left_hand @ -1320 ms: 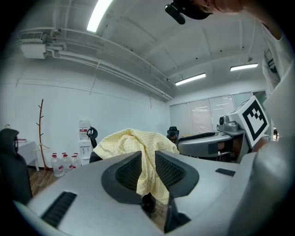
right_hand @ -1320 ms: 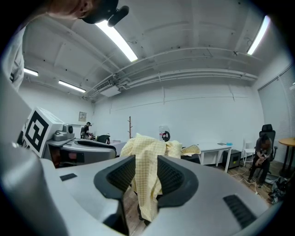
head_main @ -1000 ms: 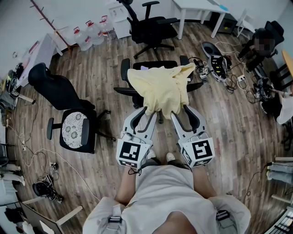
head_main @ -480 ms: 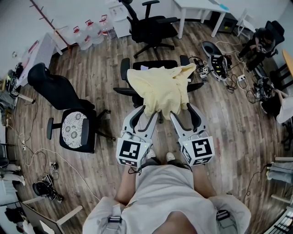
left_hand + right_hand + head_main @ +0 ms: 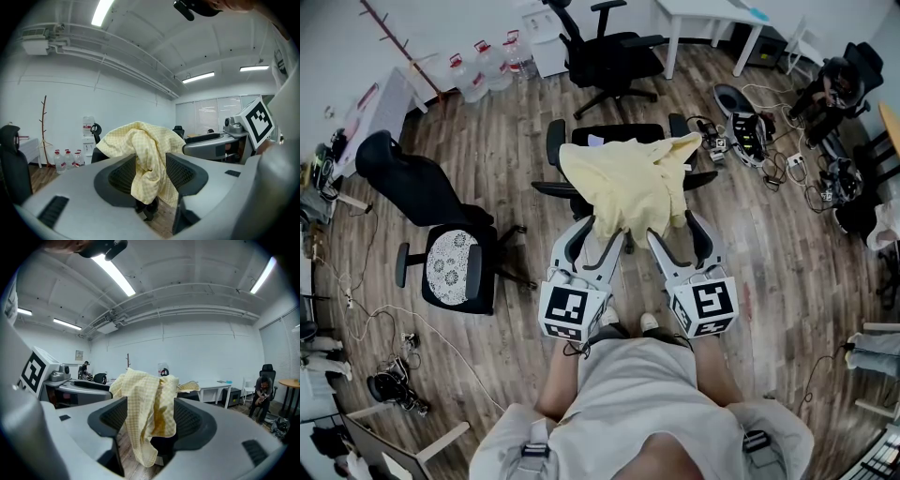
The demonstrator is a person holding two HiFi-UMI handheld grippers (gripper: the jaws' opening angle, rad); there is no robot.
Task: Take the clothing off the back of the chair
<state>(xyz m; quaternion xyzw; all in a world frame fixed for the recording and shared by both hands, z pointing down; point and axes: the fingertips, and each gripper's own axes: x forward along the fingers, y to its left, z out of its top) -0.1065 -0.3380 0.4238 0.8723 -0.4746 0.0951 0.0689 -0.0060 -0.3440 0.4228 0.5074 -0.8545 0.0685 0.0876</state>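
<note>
A pale yellow checked garment lies draped over the back of a black office chair. Both grippers reach level toward its lower hanging edge. My left gripper is open, and its jaws have just been opening. A fold of the garment hangs loose between the left gripper's pads. My right gripper is open too, its jaws likewise just widened. The garment's other hanging part drops between the right gripper's pads, with gaps showing on both sides.
A second black chair with a lace seat cover stands to the left, and a third chair behind. Water bottles line the far wall. Cables and gear litter the floor at right, near a seated person. A white table stands at the back.
Both grippers' jaws have spread wider around the garment's hanging edge. The hands stayed in place and the garment still hangs on the chair back.
</note>
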